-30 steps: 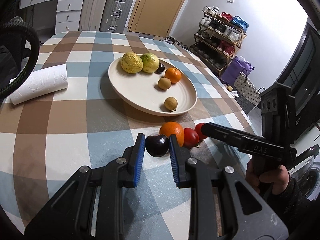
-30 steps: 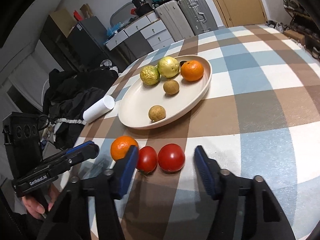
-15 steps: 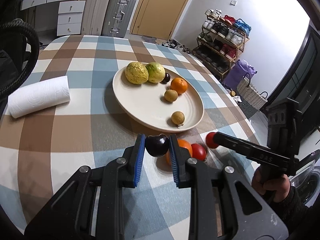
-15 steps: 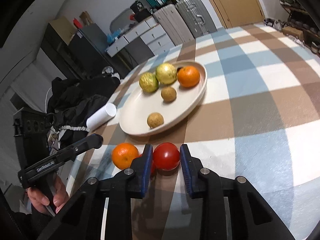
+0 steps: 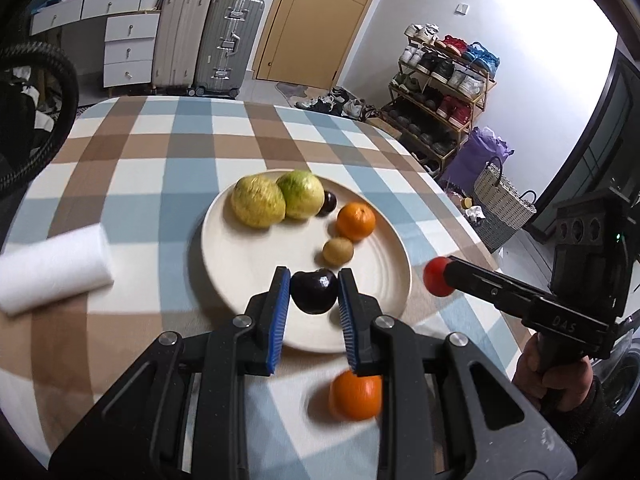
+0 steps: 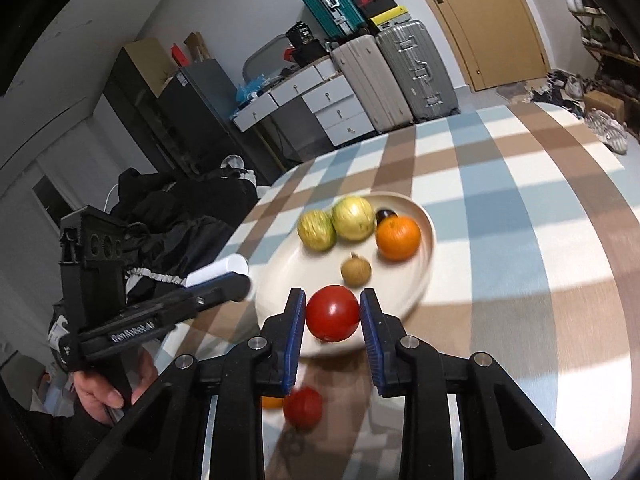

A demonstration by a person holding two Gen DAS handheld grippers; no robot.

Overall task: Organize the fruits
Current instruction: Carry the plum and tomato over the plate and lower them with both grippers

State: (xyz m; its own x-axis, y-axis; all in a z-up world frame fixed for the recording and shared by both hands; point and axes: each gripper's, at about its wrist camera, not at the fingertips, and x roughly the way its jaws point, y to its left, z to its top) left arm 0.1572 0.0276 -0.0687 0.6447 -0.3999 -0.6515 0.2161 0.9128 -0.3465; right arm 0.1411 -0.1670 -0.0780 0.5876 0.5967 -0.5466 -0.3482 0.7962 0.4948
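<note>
Left gripper (image 5: 314,294) jaws clamped on dark plum (image 5: 313,290), now lifted over plate (image 5: 224,264), right gripper (image 6: 333,319) jaws gripping tomato (image 6: 332,313), raised off bench (image 6: 520,240) above plate rim, orange (image 5: 355,394) left below.

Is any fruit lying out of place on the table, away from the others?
Yes. An orange and a small tomato lie on the checked tablecloth, outside the plate that holds the other fruit. Nothing looks spilled or damaged.
</note>
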